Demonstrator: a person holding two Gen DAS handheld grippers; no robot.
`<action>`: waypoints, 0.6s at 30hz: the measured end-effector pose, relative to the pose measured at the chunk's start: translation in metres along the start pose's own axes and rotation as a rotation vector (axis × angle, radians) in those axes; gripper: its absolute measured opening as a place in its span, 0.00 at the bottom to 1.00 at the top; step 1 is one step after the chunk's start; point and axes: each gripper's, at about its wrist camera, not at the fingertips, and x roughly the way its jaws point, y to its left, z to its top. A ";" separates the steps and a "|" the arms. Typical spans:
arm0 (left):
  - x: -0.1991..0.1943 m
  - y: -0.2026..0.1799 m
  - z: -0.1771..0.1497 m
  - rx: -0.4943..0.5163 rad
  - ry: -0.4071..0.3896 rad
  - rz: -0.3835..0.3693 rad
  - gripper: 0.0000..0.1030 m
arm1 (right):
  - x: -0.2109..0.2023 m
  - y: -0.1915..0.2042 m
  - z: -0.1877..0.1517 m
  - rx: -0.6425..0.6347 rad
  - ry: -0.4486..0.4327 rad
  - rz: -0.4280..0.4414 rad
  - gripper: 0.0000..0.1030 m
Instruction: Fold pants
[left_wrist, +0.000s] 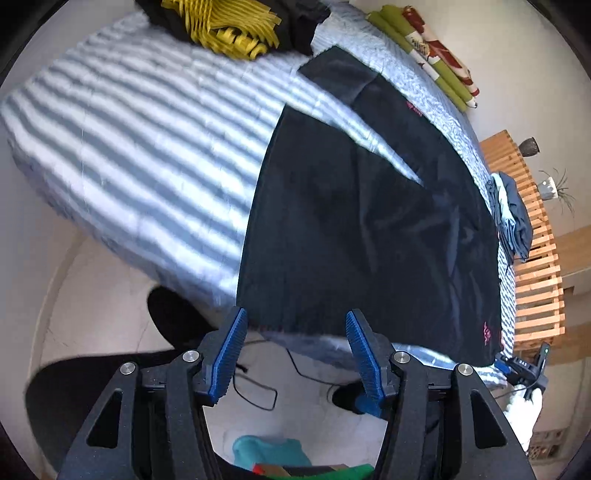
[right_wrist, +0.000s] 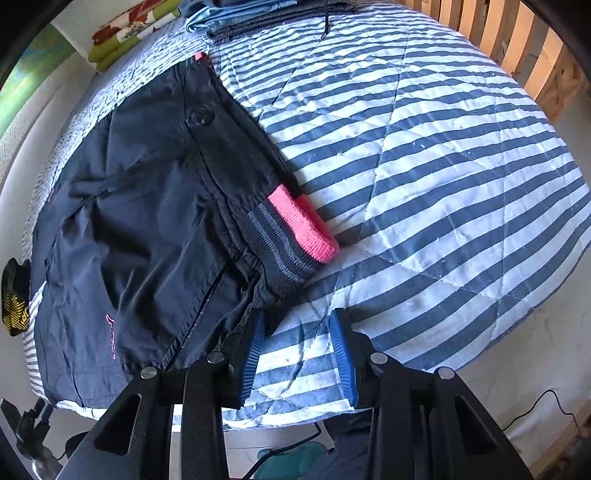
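Dark navy pants (left_wrist: 351, 221) lie spread flat on the blue-and-white striped bedspread (left_wrist: 129, 147), one leg reaching toward the far side. Their pink and grey waistband (right_wrist: 303, 221) shows in the right wrist view. My left gripper (left_wrist: 295, 314) hovers open over the pants' near edge at the bed's front, and its blue pads (left_wrist: 229, 350) touch nothing. My right gripper (right_wrist: 297, 317) is open just beside the waistband corner, with only striped bedspread (right_wrist: 443, 166) between its pads. Its left finger (right_wrist: 251, 354) overlaps the pants' edge (right_wrist: 147, 221). The right gripper (left_wrist: 524, 365) also appears at the pants' near right corner.
A black and yellow garment heap (left_wrist: 229, 33) sits at the bed's far end. Folded blue clothes (left_wrist: 513, 218) lie by a wooden slatted frame (left_wrist: 539, 277). A green floral cushion (left_wrist: 424, 48) lines the wall. A black cable (left_wrist: 258, 387) runs over the floor below the bed.
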 end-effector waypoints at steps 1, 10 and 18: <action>0.005 0.003 -0.002 -0.014 0.006 -0.008 0.58 | 0.000 0.001 -0.001 0.001 0.000 0.003 0.32; 0.009 0.015 -0.004 -0.108 -0.025 -0.119 0.58 | 0.001 0.006 -0.007 -0.004 0.017 0.048 0.32; 0.010 0.037 -0.019 -0.205 -0.032 -0.173 0.58 | 0.000 0.017 0.001 -0.008 0.013 0.046 0.32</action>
